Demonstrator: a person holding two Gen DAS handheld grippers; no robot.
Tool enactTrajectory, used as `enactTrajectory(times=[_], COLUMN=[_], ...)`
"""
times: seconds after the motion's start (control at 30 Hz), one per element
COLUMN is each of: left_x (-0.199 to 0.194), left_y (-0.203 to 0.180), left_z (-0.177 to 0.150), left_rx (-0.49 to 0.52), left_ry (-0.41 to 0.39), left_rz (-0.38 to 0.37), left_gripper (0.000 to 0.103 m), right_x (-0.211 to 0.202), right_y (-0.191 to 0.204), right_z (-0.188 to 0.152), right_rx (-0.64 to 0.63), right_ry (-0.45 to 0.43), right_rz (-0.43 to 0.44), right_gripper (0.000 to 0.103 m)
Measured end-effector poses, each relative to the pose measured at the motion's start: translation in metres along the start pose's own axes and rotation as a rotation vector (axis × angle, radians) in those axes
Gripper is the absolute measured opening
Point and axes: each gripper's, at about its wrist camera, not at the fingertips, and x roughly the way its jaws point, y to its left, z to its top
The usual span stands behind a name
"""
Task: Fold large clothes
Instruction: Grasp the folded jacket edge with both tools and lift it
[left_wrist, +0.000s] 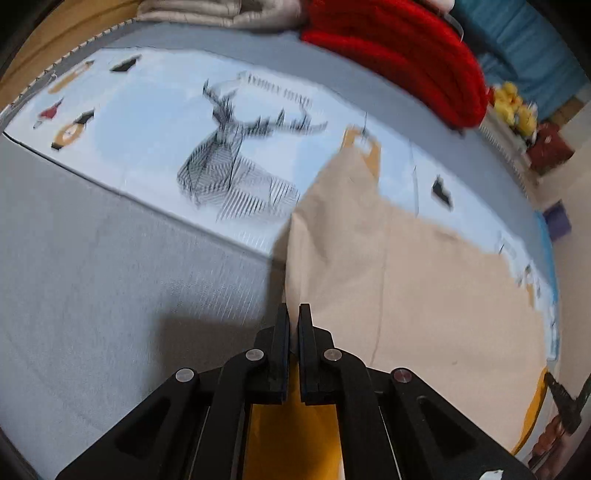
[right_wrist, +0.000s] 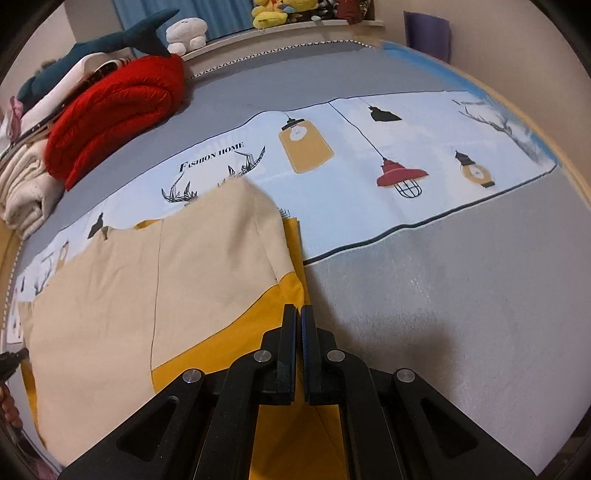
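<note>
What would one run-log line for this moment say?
left gripper: shut on beige-and-yellow garment | right gripper: shut on its yellow edge | garment: partly folded on printed sheet | red blanket: untouched

A grey bed cover (right_wrist: 424, 295) spreads across the whole work surface, crossed by a pale blue printed band (right_wrist: 369, 155) bearing a stag's head, hanging lamps and the words "FASHION HOME". At its far edge lie a rolled red blanket (right_wrist: 110, 114), folded cream bedding (right_wrist: 26, 184) and a plush shark (right_wrist: 110, 40), with yellow soft toys (right_wrist: 273, 11) on a ledge before blue curtains (right_wrist: 147, 14). A purple item (right_wrist: 426, 31) stands against the beige wall (right_wrist: 517, 44).
</note>
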Motion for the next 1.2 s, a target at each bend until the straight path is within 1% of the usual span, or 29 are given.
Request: enactTrajectory(times=[0.03,0.07,0.1,0.13,0.17,0.2,0.23,0.27,0.3,0.37,0.4,0.47,0.53,0.6,0.63,0.67,0.7,0.73,0.8,0.83,0.87,0.9,0.93,1.0,1.03,1.07,1.1,1.17,1.2], left_x=[-0.008,-0.015,-0.019,-0.018,-0.015,-0.011,-0.007,-0.005,-0.005,-0.017,-0.026,-0.038,-0.038,-0.025,-0.014,-0.002,0.01,0.018,0.019,0.014,0.009,0.001,-0.005,-0.018,-0.019,-0.018,-0.012,-0.005,-0.006], left_y=[-0.004,-0.008,-0.011,-0.013,-0.012,-0.01,-0.006,-0.001,0.003,0.006,0.005,-0.004,-0.017,-0.03,-0.034,-0.037,-0.036,-0.031,-0.023,-0.019,-0.018,-0.017,-0.017,-0.019,-0.019,-0.019,-0.017,-0.011,-0.008], left_z=[0.004,0.006,0.008,0.008,0.008,0.007,0.007,0.005,0.002,-0.001,-0.003,-0.011,-0.021,-0.038,-0.047,-0.059,-0.069,-0.076,-0.08,-0.079,-0.078,-0.078,-0.079,-0.085,-0.089,-0.096,-0.105,-0.114,-0.115], left_rx=[0.009,0.022,0.037,0.044,0.04,0.025,0.002,-0.02,-0.034,-0.041,-0.03,0.019,0.097,0.175,0.216,0.268,0.317,0.344,0.343,0.34,0.341,0.347,0.354,0.385,0.403,0.434,0.468,0.501,0.489], left_ry=[-0.037,-0.073,-0.097,-0.101,-0.089,-0.07,-0.042,-0.01,0.001,-0.028,-0.048,-0.048,0.005,0.121,0.187,0.239,0.275,0.302,0.305,0.294,0.284,0.272,0.267,0.274,0.288,0.316,0.35,0.385,0.386], left_rz=[-0.014,-0.028,-0.034,-0.024,0.003,0.011,0.017,0.015,0.015,0.032,0.016,-0.059,-0.143,-0.221,-0.223,-0.164,-0.082,-0.021,0.012,0.034,0.046,0.047,0.033,-0.058,-0.084,-0.09,-0.061,-0.022,-0.023], left_gripper=[0.002,0.002,0.003,0.005,0.009,0.012,0.017,0.028,0.029,0.029,0.029,0.028,0.028,0.031,0.032,0.033,0.032,0.032,0.032,0.031,0.028,0.024,0.024,0.024,0.025,0.027,0.027,0.028,0.028], right_x=[-0.004,-0.013,-0.022,-0.026,-0.026,-0.021,-0.013,-0.009,-0.006,-0.007,-0.009,-0.015,-0.026,-0.031,-0.029,-0.023,-0.017,-0.003,0.016,0.019,0.016,0.012,0.009,-0.001,-0.006,-0.01,-0.013,-0.009,-0.003], right_y=[0.001,0.004,0.006,0.006,0.006,0.005,0.002,-0.001,-0.006,-0.015,-0.018,-0.023,-0.02,-0.008,-0.004,0.002,0.005,0.008,0.005,0.001,-0.002,-0.002,-0.003,0.0,0.0,0.001,0.001,-0.001,0.0], right_z=[0.0,0.003,0.006,0.007,0.007,0.007,0.006,0.005,0.005,0.002,0.001,-0.001,-0.005,-0.015,-0.02,-0.029,-0.036,-0.05,-0.07,-0.075,-0.076,-0.076,-0.077,-0.08,-0.081,-0.081,-0.083,-0.093,-0.099], right_rx=[-0.004,-0.006,-0.003,-0.002,-0.002,0.003,0.019,0.041,0.063,0.097,0.109,0.113,0.077,-0.015,-0.047,-0.091,-0.119,-0.171,-0.237,-0.243,-0.24,-0.237,-0.238,-0.263,-0.268,-0.27,-0.278,-0.313,-0.34], right_ry=[-0.024,-0.074,-0.126,-0.148,-0.149,-0.124,-0.09,-0.069,-0.053,-0.03,-0.027,-0.038,-0.058,-0.021,0.013,0.074,0.121,0.207,0.314,0.326,0.318,0.313,0.313,0.302,0.29,0.284,0.285,0.326,0.371], right_rz=[-0.005,-0.008,-0.004,-0.006,-0.013,-0.03,-0.053,-0.074,-0.093,-0.093,-0.088,-0.074,-0.005,0.111,0.152,0.179,0.168,0.112,-0.005,-0.027,-0.027,-0.028,-0.03,-0.029,-0.015,-0.003,0.006,-0.023,-0.045], right_gripper=[0.002,0.002,0.002,0.002,0.002,0.002,0.002,0.002,0.007,0.008,0.009,0.009,0.009,0.01,0.01,0.01,0.01,0.01,0.01,0.01,0.01,0.01,0.01,0.01,0.01,0.01,0.01,0.01,0.01])
